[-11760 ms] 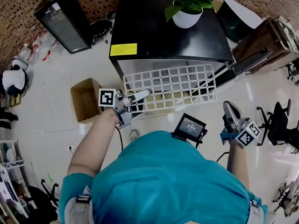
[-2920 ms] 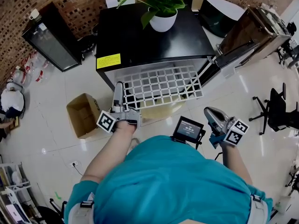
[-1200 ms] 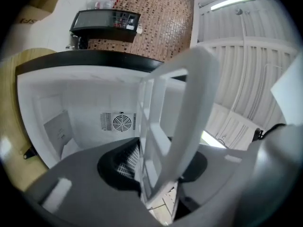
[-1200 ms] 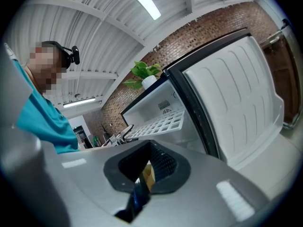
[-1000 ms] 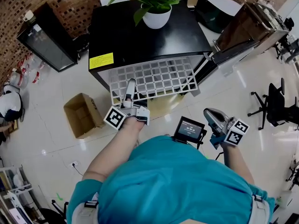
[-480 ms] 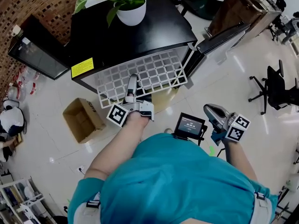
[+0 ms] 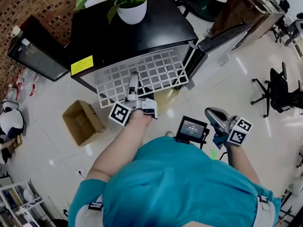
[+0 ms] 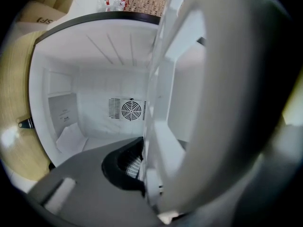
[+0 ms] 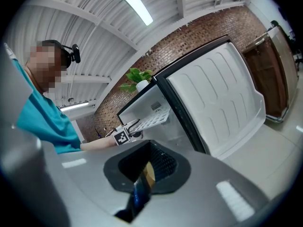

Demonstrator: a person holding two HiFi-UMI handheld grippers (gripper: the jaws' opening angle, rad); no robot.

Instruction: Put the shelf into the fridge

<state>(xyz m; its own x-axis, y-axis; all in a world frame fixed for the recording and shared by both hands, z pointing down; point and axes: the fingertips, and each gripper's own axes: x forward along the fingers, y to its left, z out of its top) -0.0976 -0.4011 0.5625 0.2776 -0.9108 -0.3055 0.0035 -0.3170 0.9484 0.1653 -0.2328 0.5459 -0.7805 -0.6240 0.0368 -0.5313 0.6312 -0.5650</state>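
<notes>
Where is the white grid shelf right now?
Head view, centre-left: the shelf juts from the open fridge, its far part under the black top, its near edge clamped in the left gripper.

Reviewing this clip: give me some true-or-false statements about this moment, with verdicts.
1. The left gripper is clamped on the white plastic grid shelf. True.
2. The black fridge has its door closed. False: the door stands open.
3. A green plant in a white pot stands on top of the fridge. True.
4. The right gripper holds the shelf's other edge. False: it is empty and away from the shelf.
5. The brown cardboard box sits inside the fridge. False: it is on the floor.
</notes>
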